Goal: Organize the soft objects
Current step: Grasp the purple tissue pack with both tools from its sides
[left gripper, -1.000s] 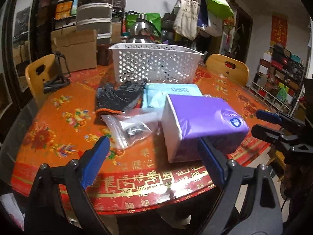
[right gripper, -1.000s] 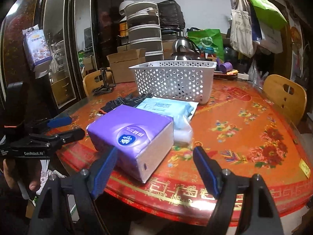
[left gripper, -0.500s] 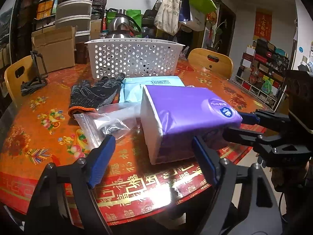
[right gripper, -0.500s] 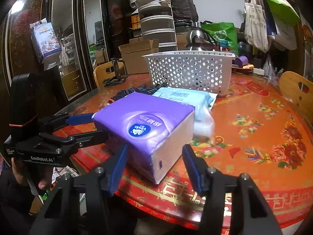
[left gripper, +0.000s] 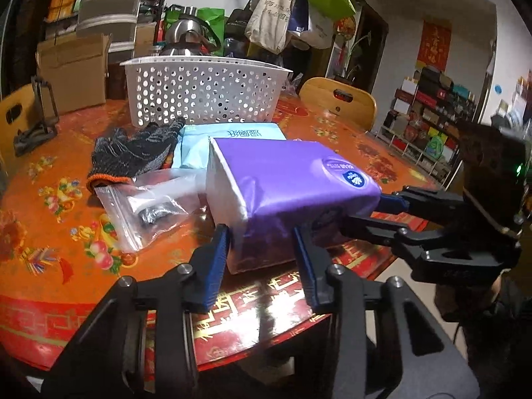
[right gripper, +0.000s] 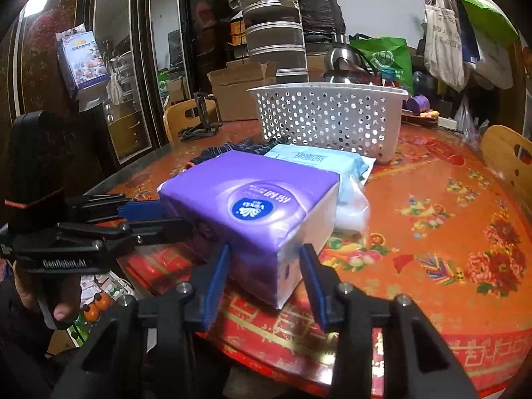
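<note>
A purple tissue pack [left gripper: 282, 173] [right gripper: 249, 186] lies near the front edge of the round red table [left gripper: 60, 239]. My left gripper [left gripper: 261, 252] straddles its near left corner. The jaws are closing, and the blue pads sit against the white end and the purple side. My right gripper [right gripper: 264, 259] straddles the pack's other near corner, also closing, with its pads against the wrapper. Behind the pack lie a light-blue tissue pack [left gripper: 232, 133] [right gripper: 316, 159] and a dark knit glove [left gripper: 139, 149]. A white perforated basket [left gripper: 206, 93] [right gripper: 332, 116] stands further back.
A clear zip bag [left gripper: 149, 206] with a dark object inside lies left of the purple pack. Wooden chairs [left gripper: 339, 99] [right gripper: 508, 159] ring the table. A black folding stand [left gripper: 36, 126] sits at the far left. Boxes, bags and a kettle crowd the background.
Both grippers have moved in and down toward the purple pack. Their jaws have narrowed from wide open to close around its two near corners. The pack itself has not shifted.
</note>
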`<state>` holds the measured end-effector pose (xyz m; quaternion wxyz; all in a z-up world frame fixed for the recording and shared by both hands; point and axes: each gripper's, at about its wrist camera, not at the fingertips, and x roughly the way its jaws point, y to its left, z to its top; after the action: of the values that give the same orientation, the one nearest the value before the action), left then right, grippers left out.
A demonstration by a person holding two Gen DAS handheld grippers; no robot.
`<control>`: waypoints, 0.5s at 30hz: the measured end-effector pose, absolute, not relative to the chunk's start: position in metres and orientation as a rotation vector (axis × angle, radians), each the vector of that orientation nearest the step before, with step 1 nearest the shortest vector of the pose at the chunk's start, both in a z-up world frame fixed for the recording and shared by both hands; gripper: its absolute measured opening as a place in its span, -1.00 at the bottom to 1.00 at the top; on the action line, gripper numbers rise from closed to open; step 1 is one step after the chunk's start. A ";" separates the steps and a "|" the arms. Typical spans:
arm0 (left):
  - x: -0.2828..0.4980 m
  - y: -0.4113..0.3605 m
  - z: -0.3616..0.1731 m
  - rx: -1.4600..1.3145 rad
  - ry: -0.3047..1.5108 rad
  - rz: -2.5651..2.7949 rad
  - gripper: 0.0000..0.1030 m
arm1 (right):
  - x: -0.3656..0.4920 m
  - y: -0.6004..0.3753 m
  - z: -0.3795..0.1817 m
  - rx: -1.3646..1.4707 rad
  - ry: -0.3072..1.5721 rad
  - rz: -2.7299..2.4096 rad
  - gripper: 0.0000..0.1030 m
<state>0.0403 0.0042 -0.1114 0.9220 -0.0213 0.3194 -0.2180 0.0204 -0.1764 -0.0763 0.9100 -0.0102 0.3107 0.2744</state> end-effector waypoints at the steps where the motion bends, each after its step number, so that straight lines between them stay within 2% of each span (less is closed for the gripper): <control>1: 0.039 0.006 -0.110 -0.057 0.658 -0.452 -0.35 | 0.021 -0.177 -0.076 -0.014 0.642 0.567 -0.18; 15: 0.027 -0.003 -0.093 -0.048 0.637 -0.377 -0.41 | 0.015 -0.173 -0.063 -0.051 0.621 0.532 -0.27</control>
<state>0.0267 -0.0028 -0.0926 0.9320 -0.0233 0.3112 -0.1842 0.0146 -0.1727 -0.0629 0.9173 -0.0250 0.3017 0.2588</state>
